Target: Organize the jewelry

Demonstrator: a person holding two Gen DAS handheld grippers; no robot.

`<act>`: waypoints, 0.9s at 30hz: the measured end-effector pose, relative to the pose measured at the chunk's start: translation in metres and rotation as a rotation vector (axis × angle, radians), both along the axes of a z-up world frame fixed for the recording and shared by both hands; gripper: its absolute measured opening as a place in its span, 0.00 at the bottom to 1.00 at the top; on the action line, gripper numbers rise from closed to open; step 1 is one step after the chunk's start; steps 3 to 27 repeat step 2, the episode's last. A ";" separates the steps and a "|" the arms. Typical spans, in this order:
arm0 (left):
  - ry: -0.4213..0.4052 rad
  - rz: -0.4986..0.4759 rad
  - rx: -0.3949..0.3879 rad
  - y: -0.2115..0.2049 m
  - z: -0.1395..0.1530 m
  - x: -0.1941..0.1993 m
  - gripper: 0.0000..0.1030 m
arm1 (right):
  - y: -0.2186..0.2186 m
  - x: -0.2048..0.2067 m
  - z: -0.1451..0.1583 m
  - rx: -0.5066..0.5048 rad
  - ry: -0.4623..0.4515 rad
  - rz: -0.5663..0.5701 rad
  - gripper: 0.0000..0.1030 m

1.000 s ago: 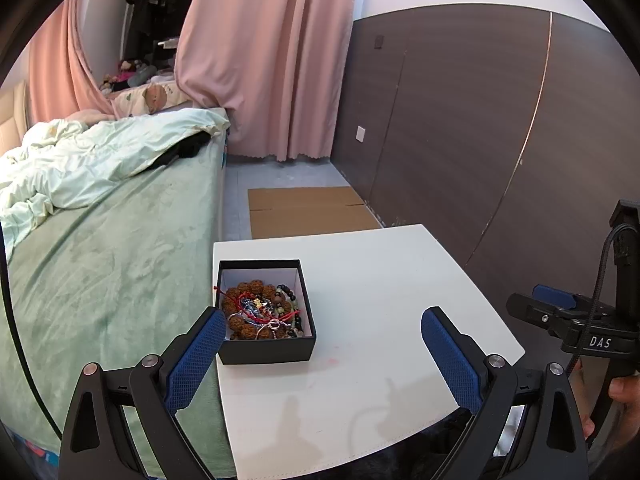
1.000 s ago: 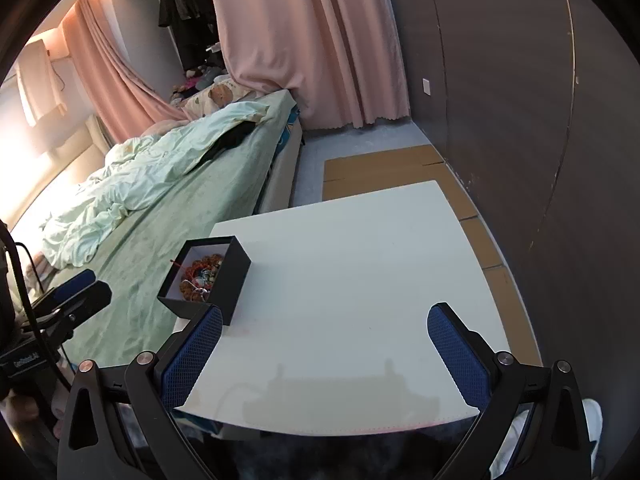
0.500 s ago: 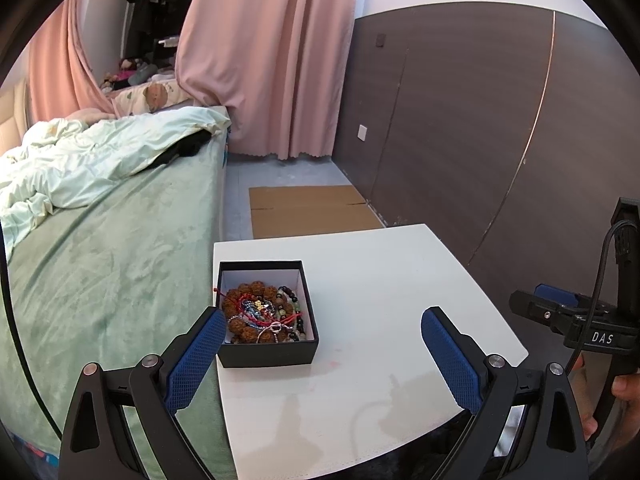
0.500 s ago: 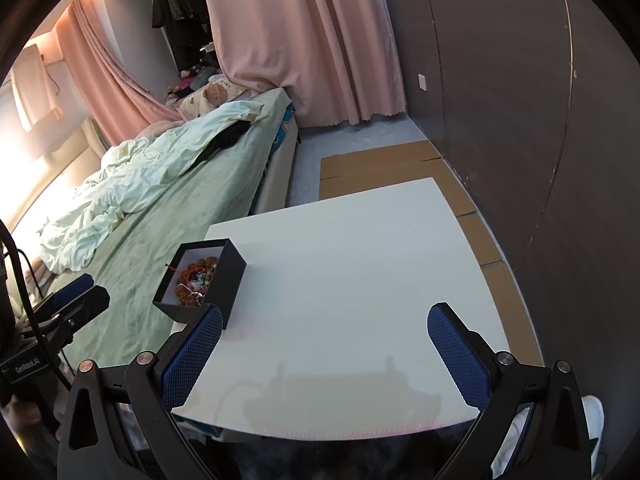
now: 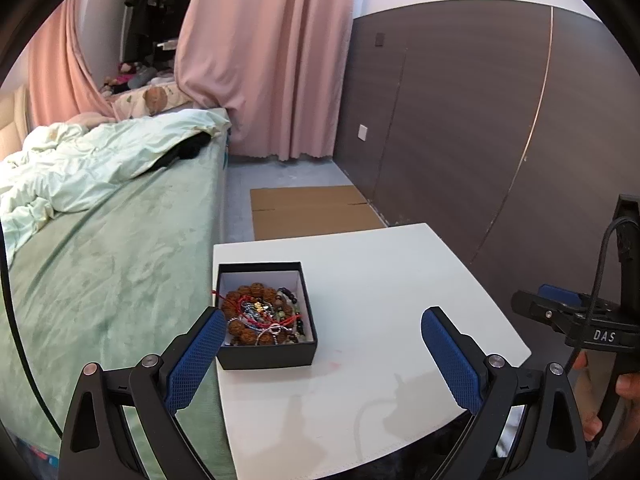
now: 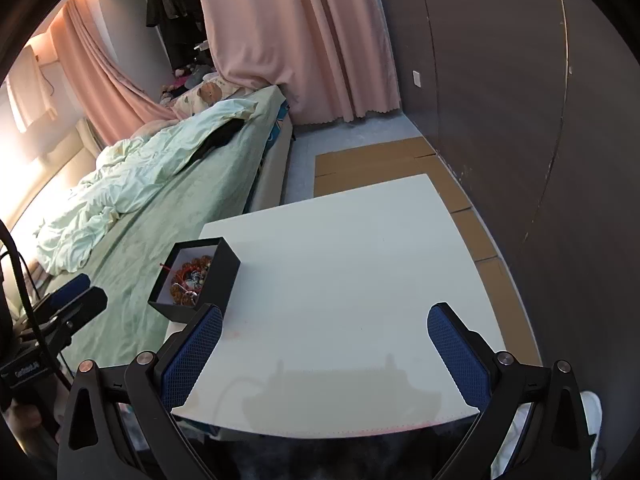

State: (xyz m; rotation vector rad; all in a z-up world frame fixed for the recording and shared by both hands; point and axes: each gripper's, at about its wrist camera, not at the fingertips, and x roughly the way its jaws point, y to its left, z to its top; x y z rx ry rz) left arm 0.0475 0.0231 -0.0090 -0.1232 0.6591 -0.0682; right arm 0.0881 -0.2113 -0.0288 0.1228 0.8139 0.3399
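In the left wrist view, one white table (image 5: pixel 380 320) stood beside one green bed (image 5: pixel 112 264), and one black box (image 5: pixel 266 354) sat on the table near its bed-side edge. The box held a tangle of jewelry (image 5: pixel 262 314): brown bead bracelets, red cord, dark beads and a silver piece, too knotted to count. The left gripper (image 5: pixel 320 354) hung above the table's near edge with its two blue pads spread wide, holding nothing; the left pad overlapped the box's near left corner in the picture, though contact could not be told. Well to the right of the box, the right gripper (image 5: pixel 560 306) showed side-on, gripped by a hand (image 5: pixel 612 400).

In the right wrist view, the one box (image 6: pixel 222 276) sat at the table's (image 6: pixel 360 272) left edge, next to the bed (image 6: pixel 168 216). The right gripper (image 6: pixel 324 354) had both pads wide apart and empty, over the near table edge. The left gripper (image 6: pixel 70 300) appeared left of the box.
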 end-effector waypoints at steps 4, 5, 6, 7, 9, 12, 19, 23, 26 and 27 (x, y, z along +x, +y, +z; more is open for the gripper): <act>0.003 0.005 0.006 0.001 0.000 0.002 0.95 | -0.001 -0.001 0.000 0.001 0.001 0.001 1.00; 0.003 0.005 0.006 0.001 0.000 0.002 0.95 | -0.001 -0.001 0.000 0.001 0.001 0.001 1.00; 0.003 0.005 0.006 0.001 0.000 0.002 0.95 | -0.001 -0.001 0.000 0.001 0.001 0.001 1.00; 0.003 0.005 0.006 0.001 0.000 0.002 0.95 | -0.001 -0.001 0.000 0.001 0.001 0.001 1.00; 0.003 0.005 0.006 0.001 0.000 0.002 0.95 | -0.001 -0.001 0.000 0.001 0.001 0.001 1.00; 0.003 0.005 0.006 0.001 0.000 0.002 0.95 | -0.001 -0.001 0.000 0.001 0.001 0.001 1.00; 0.003 0.005 0.006 0.001 0.000 0.002 0.95 | -0.001 -0.001 0.000 0.001 0.001 0.001 1.00; 0.003 0.005 0.006 0.001 0.000 0.002 0.95 | -0.001 -0.001 0.000 0.001 0.001 0.001 1.00; 0.003 0.005 0.006 0.001 0.000 0.002 0.95 | -0.001 -0.001 0.000 0.001 0.001 0.001 1.00; 0.003 0.005 0.006 0.001 0.000 0.002 0.95 | -0.001 -0.001 0.000 0.001 0.001 0.001 1.00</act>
